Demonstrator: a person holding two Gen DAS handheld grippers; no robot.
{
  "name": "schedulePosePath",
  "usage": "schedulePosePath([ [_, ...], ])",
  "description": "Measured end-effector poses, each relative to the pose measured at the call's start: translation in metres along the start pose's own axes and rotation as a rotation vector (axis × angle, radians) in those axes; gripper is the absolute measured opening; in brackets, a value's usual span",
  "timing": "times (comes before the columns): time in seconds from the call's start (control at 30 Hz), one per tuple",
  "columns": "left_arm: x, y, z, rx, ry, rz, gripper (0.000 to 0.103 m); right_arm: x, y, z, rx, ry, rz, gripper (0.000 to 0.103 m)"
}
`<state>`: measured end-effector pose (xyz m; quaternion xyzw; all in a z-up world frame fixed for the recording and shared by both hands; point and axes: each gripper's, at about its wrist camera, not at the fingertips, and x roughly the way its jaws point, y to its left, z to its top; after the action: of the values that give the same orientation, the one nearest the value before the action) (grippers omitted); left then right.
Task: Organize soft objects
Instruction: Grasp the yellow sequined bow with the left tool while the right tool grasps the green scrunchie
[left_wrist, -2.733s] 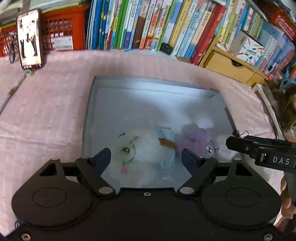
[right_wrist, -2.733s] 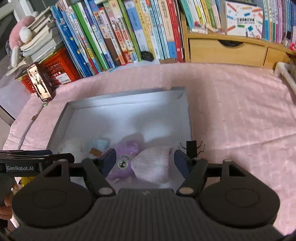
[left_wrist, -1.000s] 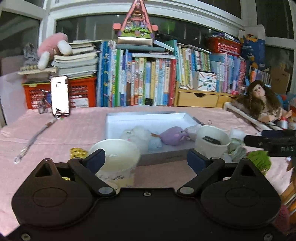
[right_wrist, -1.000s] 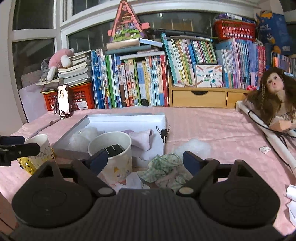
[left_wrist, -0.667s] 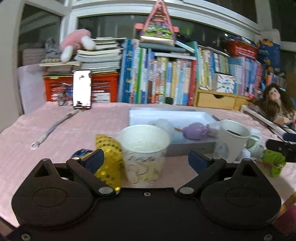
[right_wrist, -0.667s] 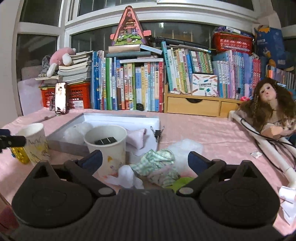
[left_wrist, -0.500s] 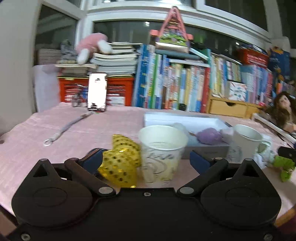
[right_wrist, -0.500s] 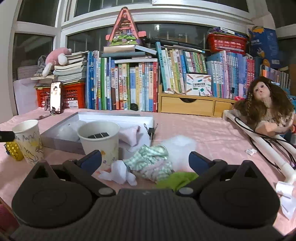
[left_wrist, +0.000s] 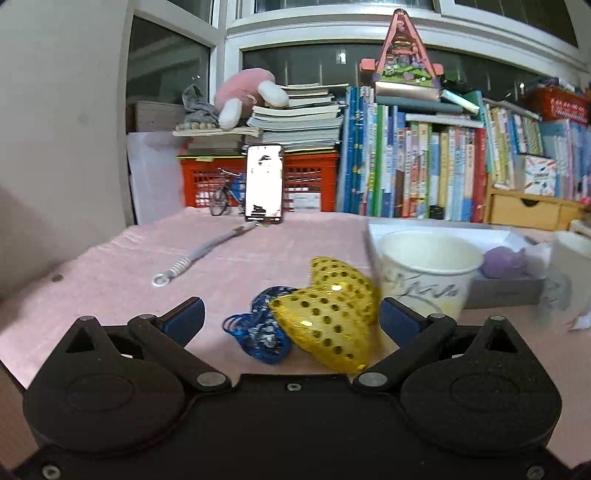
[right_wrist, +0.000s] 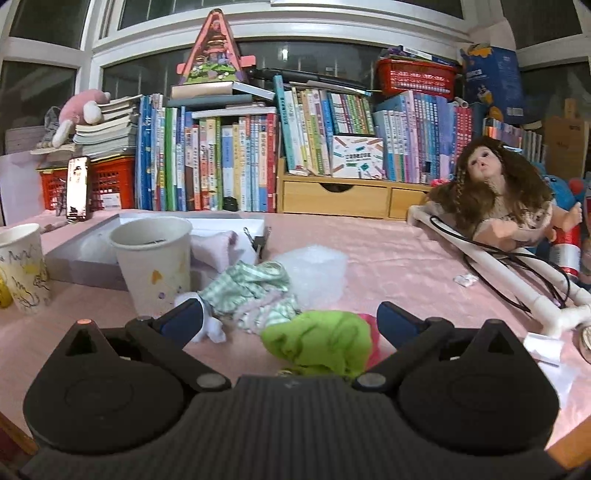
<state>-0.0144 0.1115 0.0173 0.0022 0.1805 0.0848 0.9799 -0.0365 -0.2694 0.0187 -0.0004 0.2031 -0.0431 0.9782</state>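
My left gripper (left_wrist: 291, 319) is open and empty, low over the pink tablecloth, with a yellow sequined pouch (left_wrist: 332, 310) and a blue mesh piece (left_wrist: 258, 328) between its fingers. My right gripper (right_wrist: 290, 319) is open and empty, with a green cloth (right_wrist: 321, 341) between its fingers. A green-checked cloth (right_wrist: 251, 291) and a white scrap (right_wrist: 210, 326) lie just beyond. The grey tray (right_wrist: 85, 258) holds a purple plush (left_wrist: 504, 262) and a pink cloth (right_wrist: 214, 249).
Two paper cups (right_wrist: 153, 258) (right_wrist: 22, 266) stand in front of the tray. Bubble wrap (right_wrist: 314, 271), a binder clip (right_wrist: 256, 236), a doll (right_wrist: 495, 195) on white tubes, a phone (left_wrist: 264, 184), a cord (left_wrist: 199, 254) and a book wall (right_wrist: 240, 158) surround the area.
Both grippers pulled back out of the tray and dropped low at the table's near edge. The left swung left to the yellow pouch; the right now frames the green cloth.
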Motion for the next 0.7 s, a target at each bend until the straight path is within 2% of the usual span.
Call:
schedulePosePath([
  [0.17, 0.007, 0.003, -0.003, -0.033, -0.01, -0.022, 0.097, 0.002, -0.003, -0.006, -0.005, 0.02, -0.012, 0.102],
  [0.3, 0.016, 0.007, -0.002, -0.059, 0.021, -0.04, 0.086, 0.005, -0.005, -0.009, 0.006, 0.028, -0.026, 0.1],
  [0.5, 0.025, 0.021, -0.003, -0.163, 0.079, -0.084, 0.071, 0.009, -0.009, -0.011, 0.038, 0.044, -0.032, 0.097],
  [0.7, 0.031, 0.026, -0.001, -0.212, 0.093, -0.104, 0.065, 0.012, -0.009, -0.013, 0.044, 0.059, -0.036, 0.09],
])
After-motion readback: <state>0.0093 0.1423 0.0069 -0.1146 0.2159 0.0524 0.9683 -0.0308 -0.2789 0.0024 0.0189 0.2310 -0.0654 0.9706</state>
